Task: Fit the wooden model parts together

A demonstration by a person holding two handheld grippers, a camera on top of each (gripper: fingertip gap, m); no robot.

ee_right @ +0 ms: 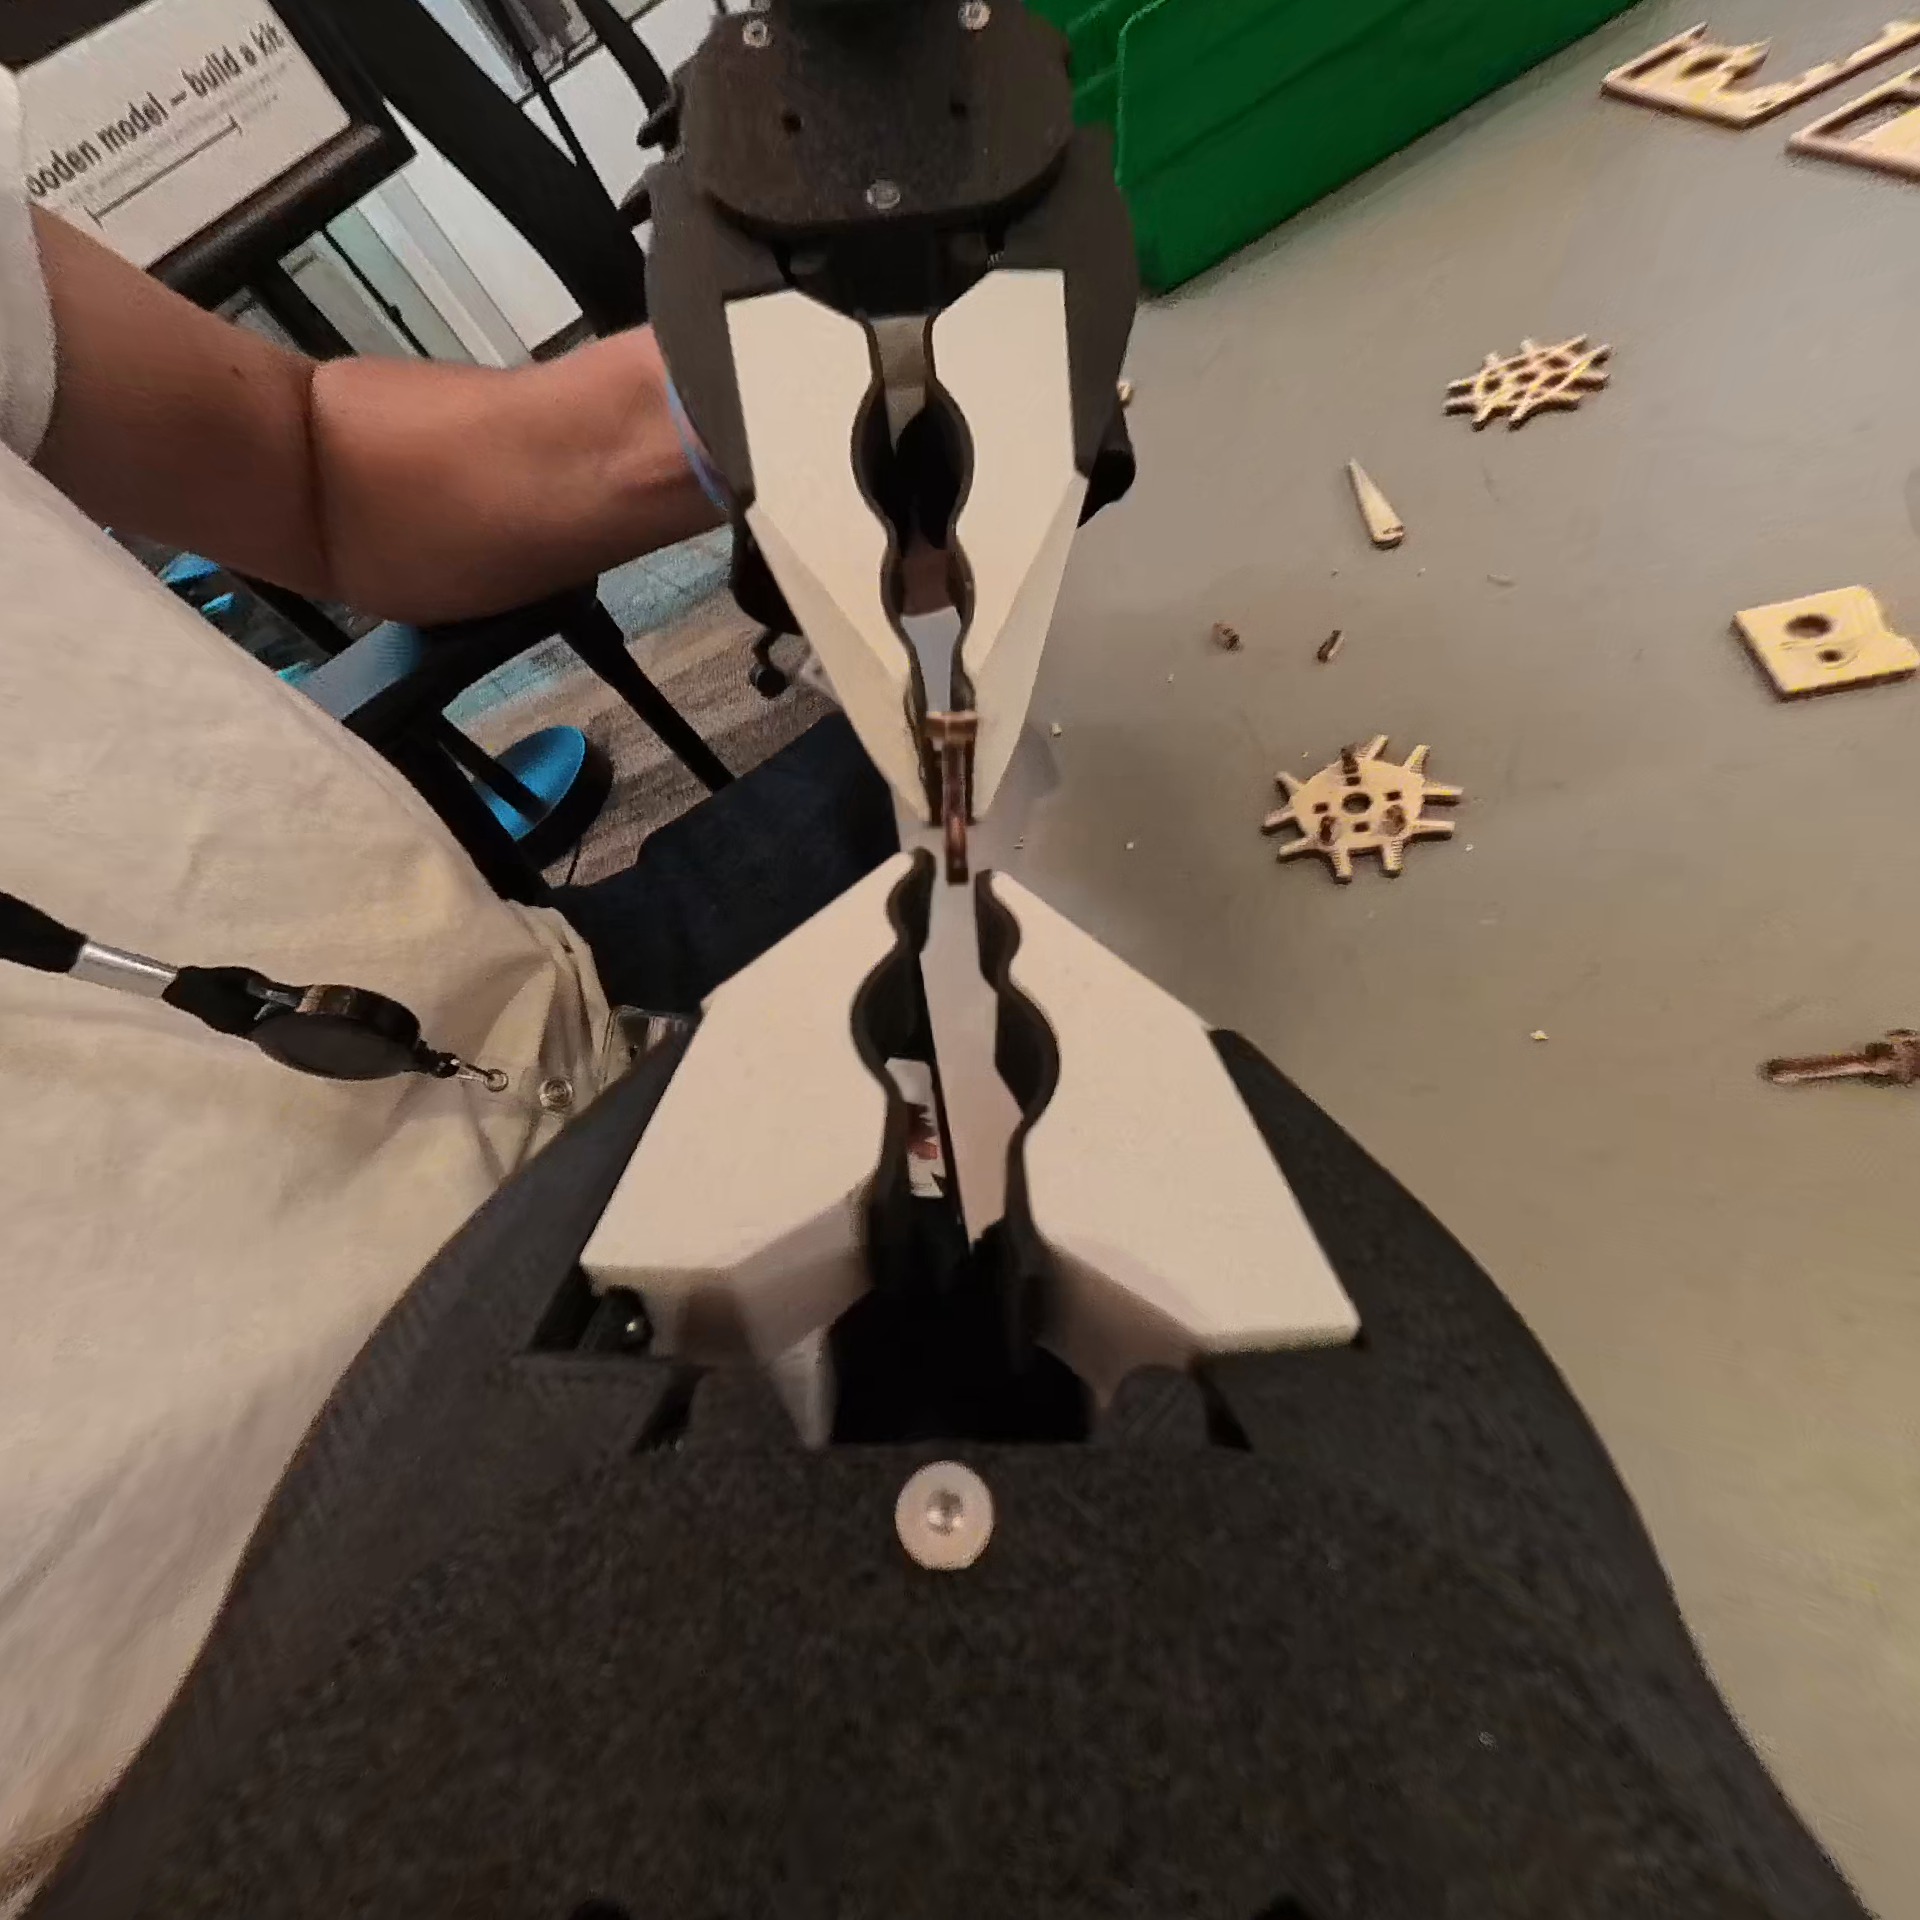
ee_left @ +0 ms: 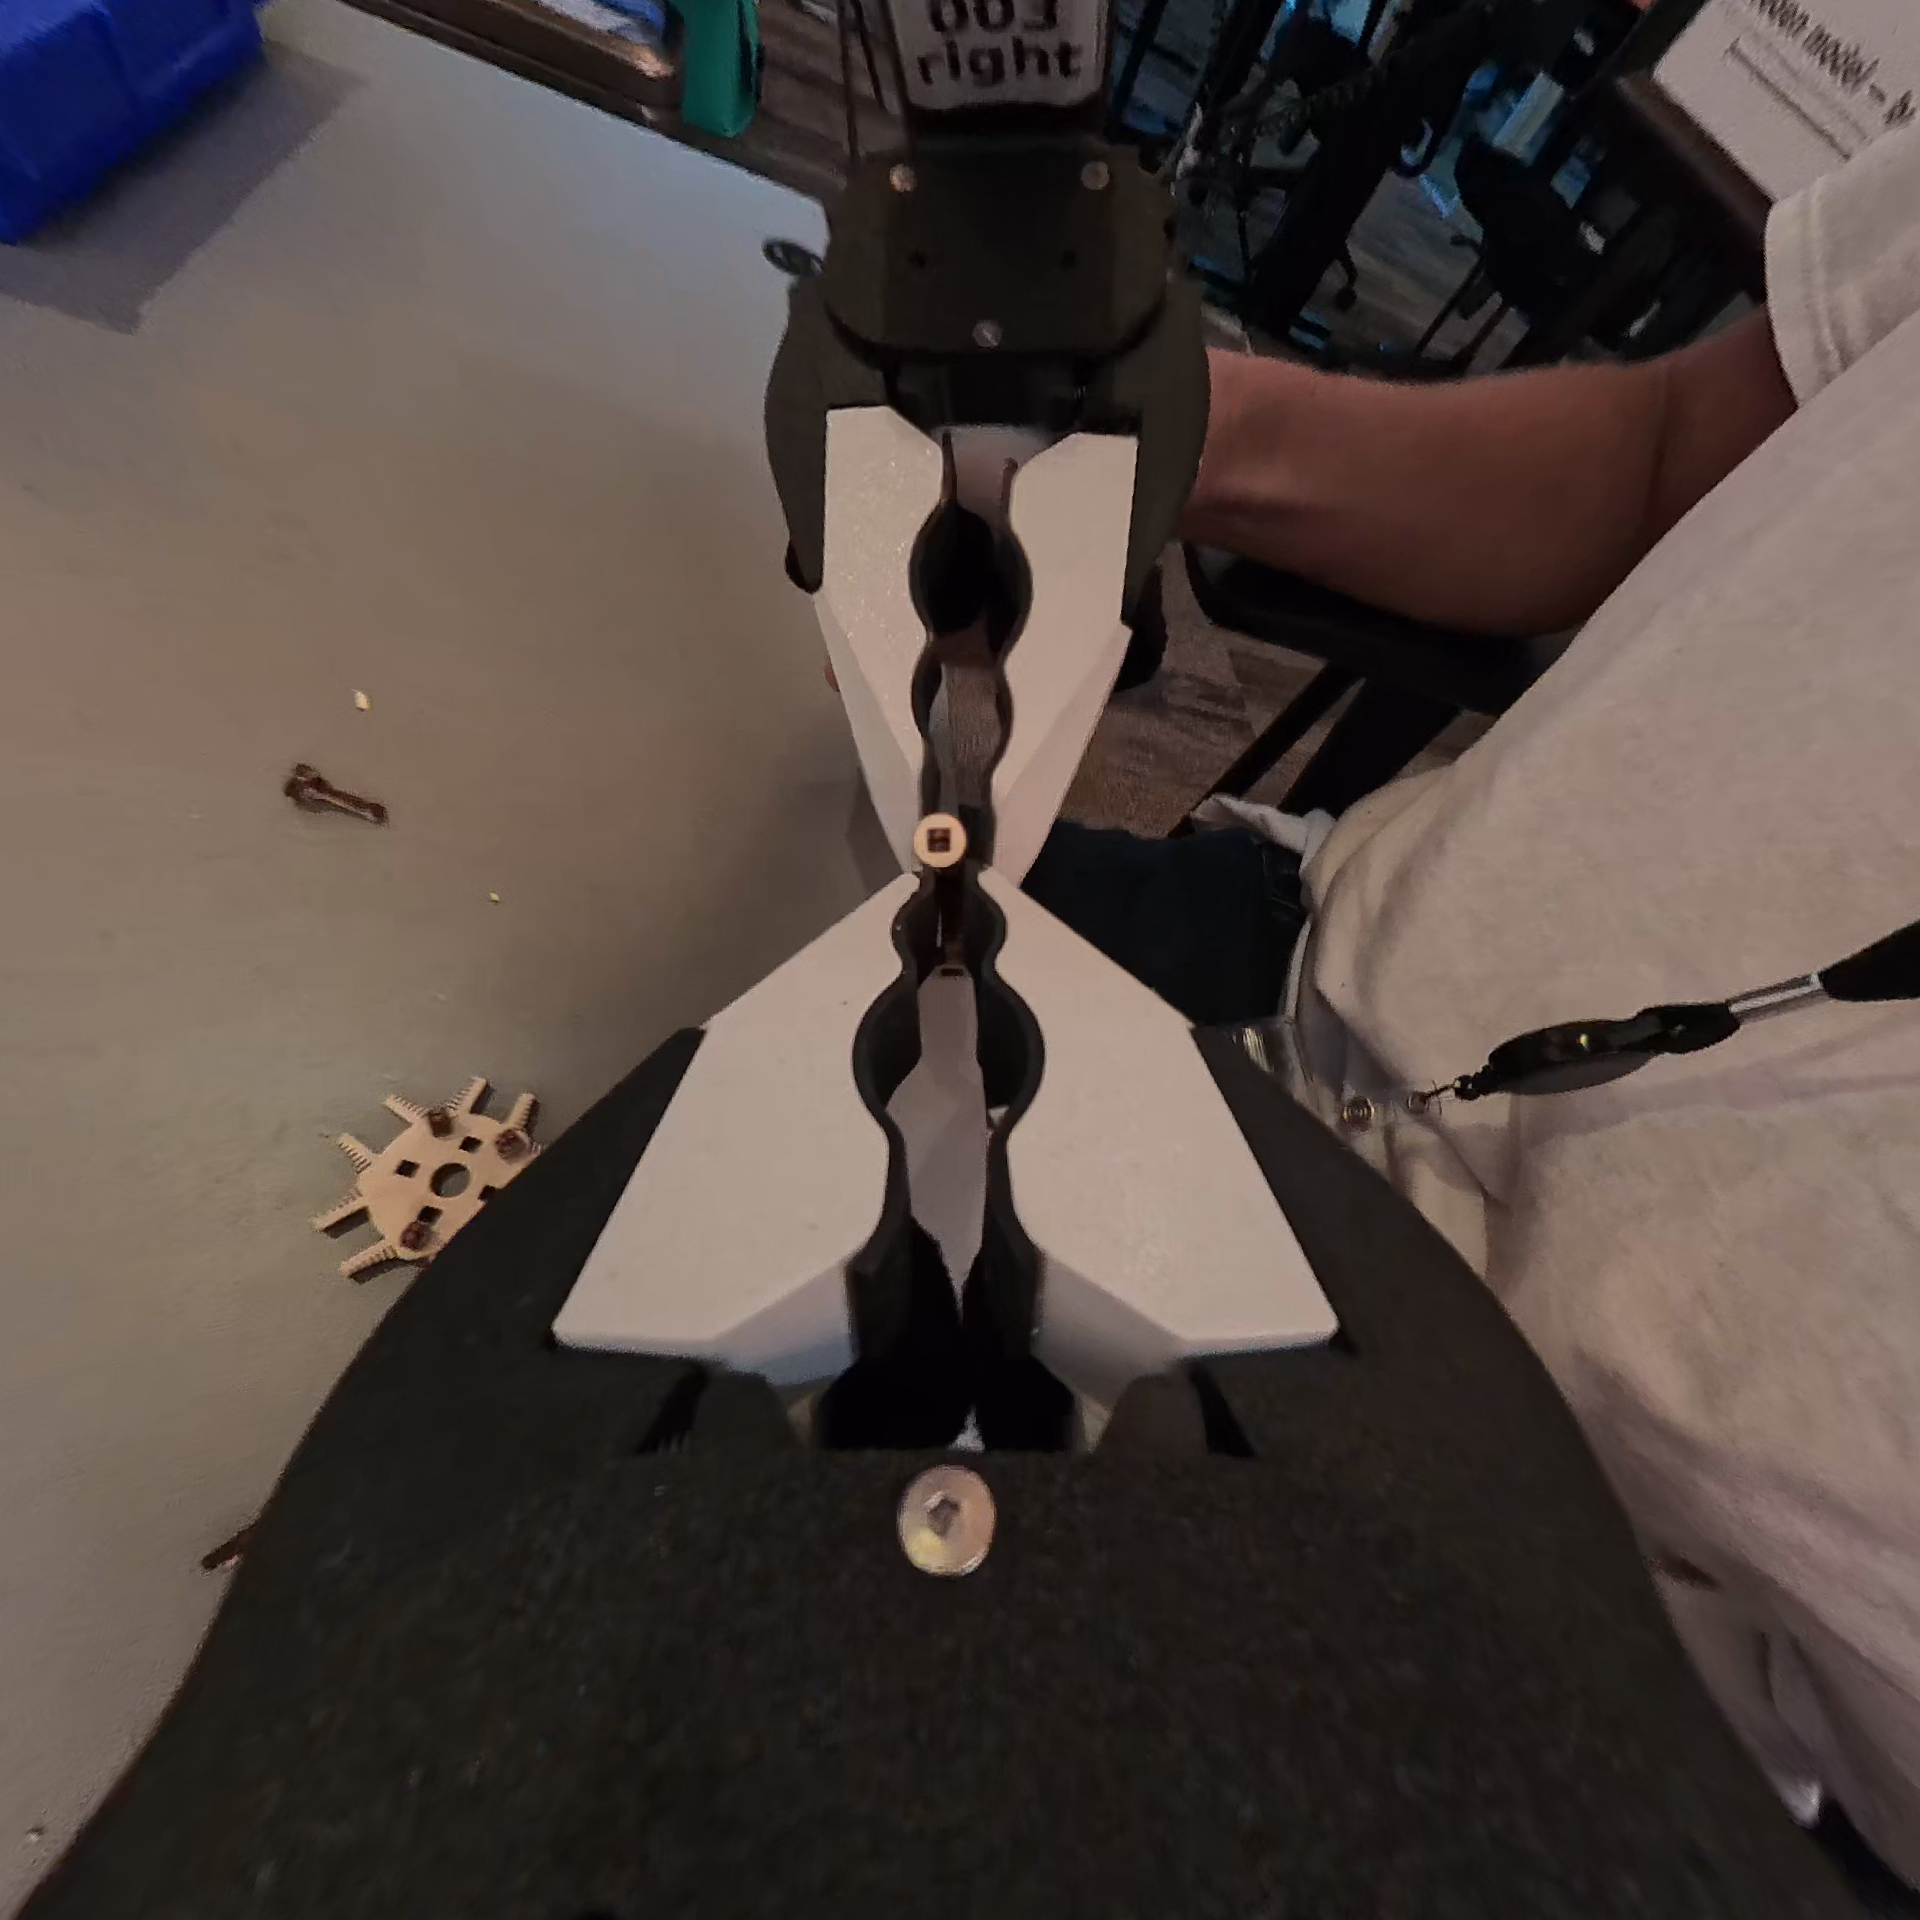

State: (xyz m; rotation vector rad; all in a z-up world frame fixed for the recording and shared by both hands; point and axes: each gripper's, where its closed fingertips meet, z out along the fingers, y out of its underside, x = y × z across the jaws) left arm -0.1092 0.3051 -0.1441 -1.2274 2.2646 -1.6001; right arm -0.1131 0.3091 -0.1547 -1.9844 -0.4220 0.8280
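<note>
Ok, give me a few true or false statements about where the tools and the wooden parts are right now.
1. The left tool and right tool face each other tip to tip. True.
2. The left tool grips a thin wooden peg. True.
3. The toothed wooden plate is held in the right tool. False: it lies on the table.
4. The bin on the table is red. False: it is green.
5. A small round disc sits at the right tool's tip. True.
</note>
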